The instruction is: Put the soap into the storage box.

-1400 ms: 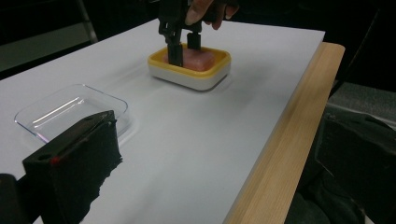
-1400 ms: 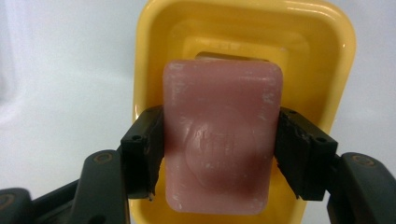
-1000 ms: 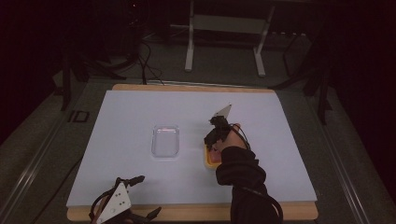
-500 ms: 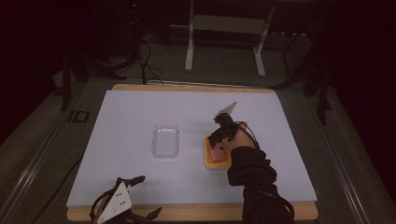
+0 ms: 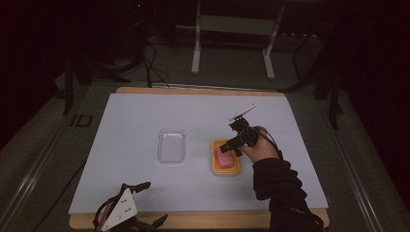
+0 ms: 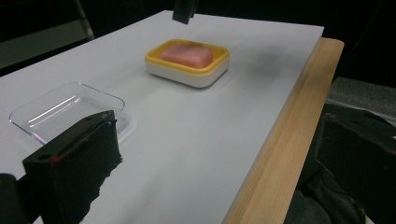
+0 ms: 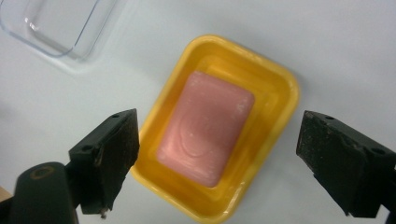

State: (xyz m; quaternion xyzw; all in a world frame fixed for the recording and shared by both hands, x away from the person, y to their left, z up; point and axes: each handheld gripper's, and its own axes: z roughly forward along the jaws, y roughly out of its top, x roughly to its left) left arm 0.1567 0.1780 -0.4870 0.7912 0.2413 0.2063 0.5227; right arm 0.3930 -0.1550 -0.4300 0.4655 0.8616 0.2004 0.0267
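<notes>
A pink soap bar (image 5: 224,160) lies in a yellow soap dish (image 5: 216,170) right of centre on the white sheet. My right gripper (image 5: 229,146) hovers just above the dish's far right end. Its jaws have just been opening and stand wide apart. In the right gripper view the soap bar (image 7: 206,126) lies flat in the dish (image 7: 275,93) below my right gripper (image 7: 224,163), touched by neither jaw. A clear shallow dish (image 5: 171,146) sits empty at the sheet's centre. My left gripper (image 5: 153,204) rests at the near left edge, open and empty.
A white sheet (image 5: 135,116) covers a wooden table (image 5: 203,221). In the left gripper view the clear dish (image 6: 65,109) lies close on the left, the soap dish (image 6: 187,70) farther off, and the wooden edge (image 6: 285,140) runs along the right. Dark floor and stand legs (image 5: 196,48) lie beyond.
My right hand has lifted and drawn back to the right, uncovering the yellow dish with the soap in it. Its jaws have spread apart. My left gripper has stayed put.
</notes>
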